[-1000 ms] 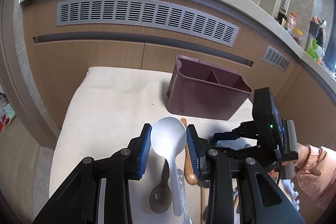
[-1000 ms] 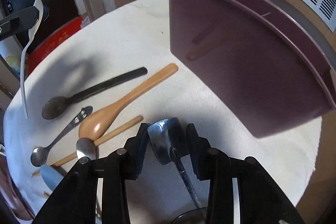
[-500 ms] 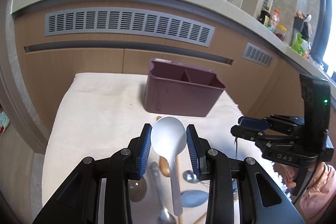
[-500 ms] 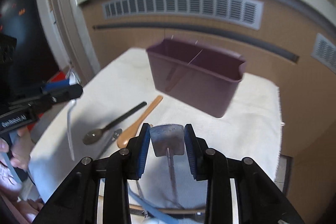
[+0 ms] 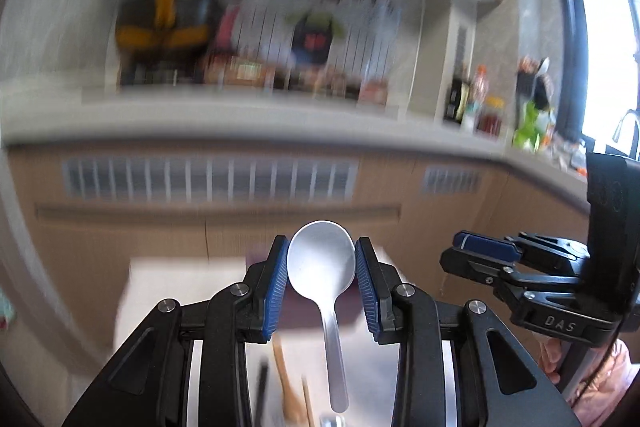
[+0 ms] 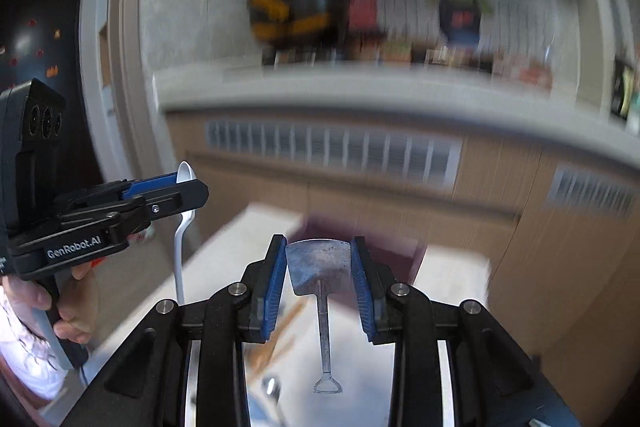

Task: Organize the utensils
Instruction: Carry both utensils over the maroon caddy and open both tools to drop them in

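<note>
Both your tools have risen from the counter (image 6: 448, 279) and tipped toward the wall, so the maroon holder (image 6: 360, 231) has sunk to a blurred strip behind the fingertips. Your left tool (image 5: 321, 259) stays clenched on the white spoon (image 5: 321, 263), handle hanging down; your right tool (image 6: 319, 263) grips the metal spatula (image 6: 319, 267) likewise. Both look ready to drop into the holder, probably separate compartments.
</note>
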{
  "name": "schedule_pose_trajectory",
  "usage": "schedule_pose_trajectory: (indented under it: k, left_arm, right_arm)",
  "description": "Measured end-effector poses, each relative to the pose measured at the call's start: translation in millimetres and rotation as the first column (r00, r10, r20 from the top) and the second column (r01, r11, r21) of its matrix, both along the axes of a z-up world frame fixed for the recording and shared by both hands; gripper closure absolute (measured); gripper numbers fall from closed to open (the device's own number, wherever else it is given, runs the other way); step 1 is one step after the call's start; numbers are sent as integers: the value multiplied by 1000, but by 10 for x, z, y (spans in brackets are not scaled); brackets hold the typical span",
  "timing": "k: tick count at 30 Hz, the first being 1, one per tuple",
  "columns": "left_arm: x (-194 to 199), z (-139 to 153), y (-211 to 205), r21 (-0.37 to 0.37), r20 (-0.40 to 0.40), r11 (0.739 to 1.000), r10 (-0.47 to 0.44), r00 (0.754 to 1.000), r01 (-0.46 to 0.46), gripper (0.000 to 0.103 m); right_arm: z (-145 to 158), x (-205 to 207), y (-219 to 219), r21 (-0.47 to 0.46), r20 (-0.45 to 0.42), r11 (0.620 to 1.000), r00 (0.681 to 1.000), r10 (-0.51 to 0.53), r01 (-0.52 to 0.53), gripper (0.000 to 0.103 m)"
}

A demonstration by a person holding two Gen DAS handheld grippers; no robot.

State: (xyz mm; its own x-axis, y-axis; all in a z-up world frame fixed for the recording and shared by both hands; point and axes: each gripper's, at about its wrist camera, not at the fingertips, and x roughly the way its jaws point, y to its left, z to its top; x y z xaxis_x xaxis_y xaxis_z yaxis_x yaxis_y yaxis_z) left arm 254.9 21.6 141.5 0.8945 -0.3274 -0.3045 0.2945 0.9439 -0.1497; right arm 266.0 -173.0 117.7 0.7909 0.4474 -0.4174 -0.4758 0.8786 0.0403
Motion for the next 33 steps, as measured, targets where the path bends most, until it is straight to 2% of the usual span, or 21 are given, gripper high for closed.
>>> schedule_pose_trajectory:
  k: [4, 6, 9, 15, 24, 29, 33]
  left_arm:
    - [312, 428, -36, -21, 131, 1000, 16, 991, -13, 68]
    - [457, 491, -34, -39, 157, 999, 21, 987, -15, 68]
    - [722, 443, -45, -46, 178, 998, 44, 983, -37, 68]
    - [1306, -78, -107, -16, 105, 997, 71, 992, -69, 68]
    - [1926, -1026, -165, -16, -51, 999, 49, 997, -49, 68]
    - [2011, -1465, -202, 9, -148, 999, 43, 988, -42, 68]
    - [2012, -1630, -242, 22, -204, 999, 31, 979, -27, 67]
  right_arm:
    - [520, 223, -84, 58, 136, 995, 987, -88, 81, 74]
    - [629, 373, -124, 91, 165, 990, 979, -120, 107, 74]
    - [622, 595, -160, 106, 164, 985, 974, -154, 138, 74]
    - [163, 1083, -178, 104, 72, 980, 982, -177, 169, 74]
    - [-646, 1576, -91, 37, -77, 985, 984, -163, 166, 74]
    - [-1014, 1686, -100, 23, -157, 987, 976, -153, 158, 73]
    - [-1223, 1713, -83, -14, -203, 988, 967, -154, 155, 72]
